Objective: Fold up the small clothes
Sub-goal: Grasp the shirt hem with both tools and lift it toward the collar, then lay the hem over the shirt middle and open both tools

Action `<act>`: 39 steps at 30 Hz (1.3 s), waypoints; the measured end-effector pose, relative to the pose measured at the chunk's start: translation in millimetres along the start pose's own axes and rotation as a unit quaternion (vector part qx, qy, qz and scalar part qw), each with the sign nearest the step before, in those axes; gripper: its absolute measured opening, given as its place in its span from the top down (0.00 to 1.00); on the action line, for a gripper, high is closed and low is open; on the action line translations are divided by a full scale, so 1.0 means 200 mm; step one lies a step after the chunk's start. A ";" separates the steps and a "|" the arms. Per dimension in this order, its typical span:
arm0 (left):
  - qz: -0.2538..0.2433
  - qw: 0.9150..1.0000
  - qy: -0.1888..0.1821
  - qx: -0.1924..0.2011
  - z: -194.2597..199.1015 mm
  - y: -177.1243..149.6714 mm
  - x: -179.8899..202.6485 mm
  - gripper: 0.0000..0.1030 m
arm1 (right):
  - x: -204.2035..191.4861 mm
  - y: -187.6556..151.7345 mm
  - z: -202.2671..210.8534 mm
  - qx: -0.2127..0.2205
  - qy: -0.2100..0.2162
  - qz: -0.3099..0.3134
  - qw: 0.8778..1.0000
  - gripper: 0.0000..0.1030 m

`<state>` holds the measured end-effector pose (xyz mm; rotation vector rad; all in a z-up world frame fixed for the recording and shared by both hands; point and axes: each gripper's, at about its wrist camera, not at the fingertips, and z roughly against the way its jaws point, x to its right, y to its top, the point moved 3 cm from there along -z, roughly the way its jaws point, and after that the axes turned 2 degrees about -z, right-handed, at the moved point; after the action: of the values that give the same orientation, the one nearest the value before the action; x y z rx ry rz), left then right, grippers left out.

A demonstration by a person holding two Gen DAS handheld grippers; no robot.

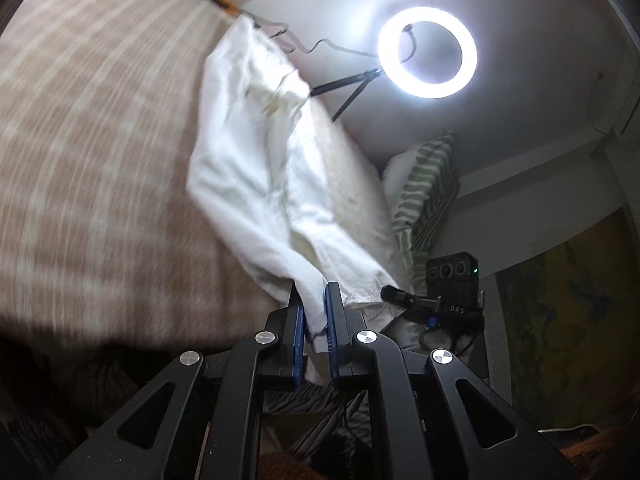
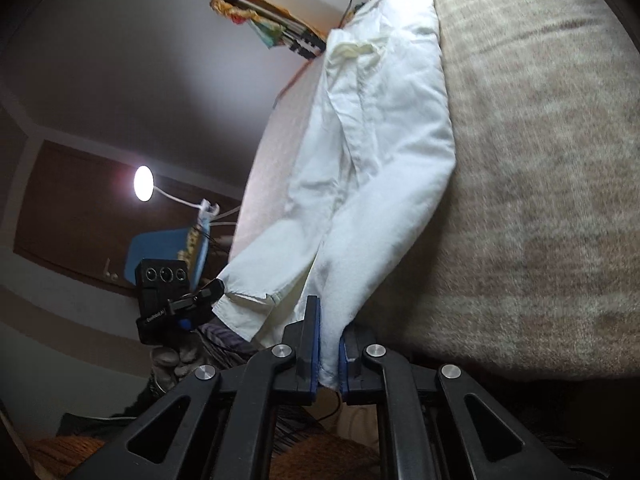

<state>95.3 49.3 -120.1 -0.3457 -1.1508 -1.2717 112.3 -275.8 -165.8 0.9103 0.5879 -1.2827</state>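
A small white garment, seemingly trousers with a drawstring, (image 1: 256, 168) lies stretched over a beige checked blanket (image 1: 92, 152). My left gripper (image 1: 314, 300) is shut on one leg end of the garment. The other gripper (image 1: 452, 292) shows at the right in this view, at the other leg end. In the right wrist view the garment (image 2: 380, 128) runs up and away over the blanket (image 2: 540, 184). My right gripper (image 2: 330, 328) is shut on its leg end. The left gripper (image 2: 172, 292) shows at the left, holding the other leg end.
A lit ring light (image 1: 427, 52) on a stand is behind the bed. A green striped pillow (image 1: 428, 196) lies at the far side. A small lamp (image 2: 143, 183) and a blue chair (image 2: 160, 252) stand in the room. A hanger rack (image 2: 272, 28) is on the wall.
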 end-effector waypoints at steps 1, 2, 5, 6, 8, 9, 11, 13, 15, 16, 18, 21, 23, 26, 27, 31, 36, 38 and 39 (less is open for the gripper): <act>-0.005 1.000 -0.002 0.004 0.00 0.04 0.02 0.92 | -0.01 0.02 0.01 0.005 0.004 0.000 1.000 0.95; -0.009 1.000 -0.004 0.007 0.00 0.07 0.03 0.92 | -0.03 0.04 0.01 0.010 0.007 0.001 1.000 0.95; -0.023 1.000 -0.005 0.019 -0.01 0.18 0.05 0.92 | -0.06 0.12 0.03 0.024 0.010 0.003 1.000 0.95; -0.027 0.999 -0.004 0.021 -0.01 0.20 0.05 0.92 | -0.07 0.15 0.03 0.029 0.010 0.002 1.000 0.95; -0.035 0.999 -0.003 0.028 -0.01 0.28 0.05 0.92 | -0.09 0.22 0.02 0.037 0.011 -0.002 0.999 0.95; -0.036 0.999 -0.002 0.031 -0.02 0.31 0.05 0.92 | -0.10 0.25 0.02 0.041 0.009 -0.002 0.999 0.95; -0.034 0.999 0.001 0.036 -0.04 0.39 0.03 0.92 | -0.11 0.32 0.01 0.046 0.006 -0.002 0.999 0.95; -0.038 0.999 0.007 0.038 -0.07 0.46 0.01 0.92 | -0.10 0.39 0.01 0.049 0.000 -0.004 0.999 0.95; -0.040 0.998 0.012 0.039 -0.11 0.52 -0.01 0.92 | -0.08 0.47 0.00 0.050 -0.004 -0.010 0.999 0.95; -0.039 0.998 0.016 0.040 -0.14 0.56 -0.02 0.92 | -0.07 0.51 -0.01 0.052 -0.007 -0.015 0.999 0.95; -0.038 0.998 0.021 0.040 -0.19 0.62 -0.05 0.92 | -0.04 0.59 -0.04 0.053 -0.012 -0.028 0.998 0.95; -0.039 0.998 0.037 0.037 -0.26 0.68 -0.11 0.92 | 0.04 0.70 -0.09 0.056 -0.026 -0.048 0.997 0.95; -0.031 0.998 0.045 0.038 -0.29 0.72 -0.16 0.92 | 0.10 0.77 -0.14 0.056 -0.026 -0.072 0.995 0.95; -0.014 0.998 0.056 0.033 -0.36 0.76 -0.25 0.92 | 0.18 0.84 -0.21 0.053 -0.030 -0.094 0.994 0.95; -0.010 0.998 0.060 0.031 -0.38 0.77 -0.28 0.92 | 0.21 0.86 -0.23 0.051 -0.034 -0.099 0.993 0.95; -0.004 0.997 0.076 0.019 -0.44 0.78 -0.36 0.92 | 0.29 0.90 -0.29 0.042 -0.049 -0.114 0.991 0.95; 0.002 0.996 0.091 0.015 -0.49 0.79 -0.41 0.92 | 0.34 0.93 -0.31 0.035 -0.051 -0.119 0.991 0.95; -0.005 0.995 0.095 0.011 -0.50 0.79 -0.41 0.92 | 0.34 0.93 -0.30 0.032 -0.043 -0.120 0.991 0.90; -0.004 0.996 0.089 0.011 -0.49 0.80 -0.40 0.91 | 0.34 0.93 -0.29 0.032 -0.040 -0.120 0.991 0.90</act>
<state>291.5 72.8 -170.3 -0.2076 -1.0143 -1.2688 314.7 -259.4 -206.8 0.8552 0.6099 -1.5544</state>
